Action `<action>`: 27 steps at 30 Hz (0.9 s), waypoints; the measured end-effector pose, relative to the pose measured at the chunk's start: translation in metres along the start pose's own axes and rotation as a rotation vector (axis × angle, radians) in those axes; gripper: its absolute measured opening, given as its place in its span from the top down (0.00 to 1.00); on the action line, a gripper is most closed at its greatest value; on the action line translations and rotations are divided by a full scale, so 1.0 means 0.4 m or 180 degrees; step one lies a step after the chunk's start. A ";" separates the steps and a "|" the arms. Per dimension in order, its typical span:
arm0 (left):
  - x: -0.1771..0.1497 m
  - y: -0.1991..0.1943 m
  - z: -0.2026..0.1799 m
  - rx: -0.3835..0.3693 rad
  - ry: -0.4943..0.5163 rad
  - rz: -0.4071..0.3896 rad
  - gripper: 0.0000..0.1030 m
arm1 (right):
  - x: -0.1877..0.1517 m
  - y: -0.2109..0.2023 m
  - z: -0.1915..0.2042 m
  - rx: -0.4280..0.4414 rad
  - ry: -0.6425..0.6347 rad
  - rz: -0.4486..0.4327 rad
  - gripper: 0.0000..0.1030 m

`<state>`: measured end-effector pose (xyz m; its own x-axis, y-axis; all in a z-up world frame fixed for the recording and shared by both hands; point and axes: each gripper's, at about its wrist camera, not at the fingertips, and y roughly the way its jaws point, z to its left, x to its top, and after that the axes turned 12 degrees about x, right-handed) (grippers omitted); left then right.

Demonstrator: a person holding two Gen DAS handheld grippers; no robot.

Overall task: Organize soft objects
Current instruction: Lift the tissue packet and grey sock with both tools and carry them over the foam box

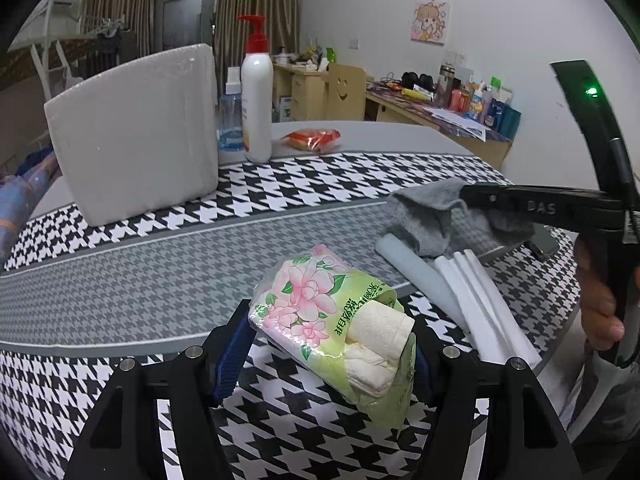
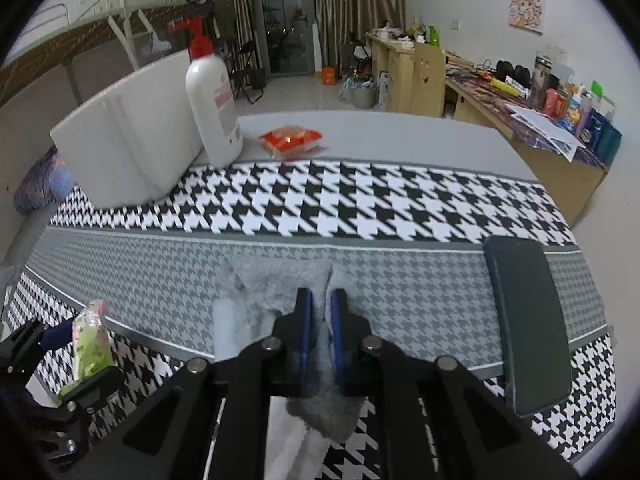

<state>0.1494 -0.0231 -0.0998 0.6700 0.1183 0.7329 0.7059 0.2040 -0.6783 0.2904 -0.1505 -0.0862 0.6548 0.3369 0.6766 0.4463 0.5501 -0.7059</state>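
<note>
In the left wrist view, the left gripper (image 1: 332,344) holds the green flowered plastic pack of tissue rolls (image 1: 332,332); its blue-padded fingers (image 1: 230,354) are clamped on the two sides of the pack. The pack hangs just above the near edge of the bench (image 1: 120,292), which carries a black-and-white houndstooth cloth. One end of the wrapper is open and two cream rolls show there, so I judge the pack should stay tilted up at that end, and the squeeze should be gentle, because the film can slip. To the right, the right gripper (image 1: 476,200) pinches the grey knitted soft cloth (image 1: 432,220), which lies over the white foam strips (image 1: 472,292). A white foam box (image 1: 136,136) stands at the back of the bench; it could be the place for the soft things, but I cannot be sure.

In the right wrist view, the right gripper (image 2: 320,320) has its fingers (image 2: 305,320) nearly together, clamped on a fold of the grey cloth (image 2: 280,280), which looks fluffy and limp. The step in hand seems to be lifting this cloth. To do it well, I think the lift should be slow and straight, so that the foam strips under it do not come along, and it should stay clear of the dark phone (image 2: 528,320) lying on the right.
</note>
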 end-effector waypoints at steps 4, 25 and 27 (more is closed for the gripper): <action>0.012 -0.007 0.003 0.0008 0.0026 -0.0054 0.34 | 0.010 -0.036 0.008 -0.0017 0.0001 -0.0141 0.88; 0.101 -0.069 0.043 0.0147 0.0042 -0.0426 0.34 | 0.019 -0.156 0.074 0.0047 -0.0029 -0.0612 0.88; 0.106 -0.075 0.047 0.0147 0.0047 -0.0451 0.34 | 0.020 -0.160 0.080 0.0063 -0.0036 -0.0632 0.88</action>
<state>0.1525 -0.0059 -0.0474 0.5681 0.0709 0.8199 0.7825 0.2621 -0.5648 0.2477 -0.1586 -0.0291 0.5481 0.2288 0.8045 0.5540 0.6214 -0.5541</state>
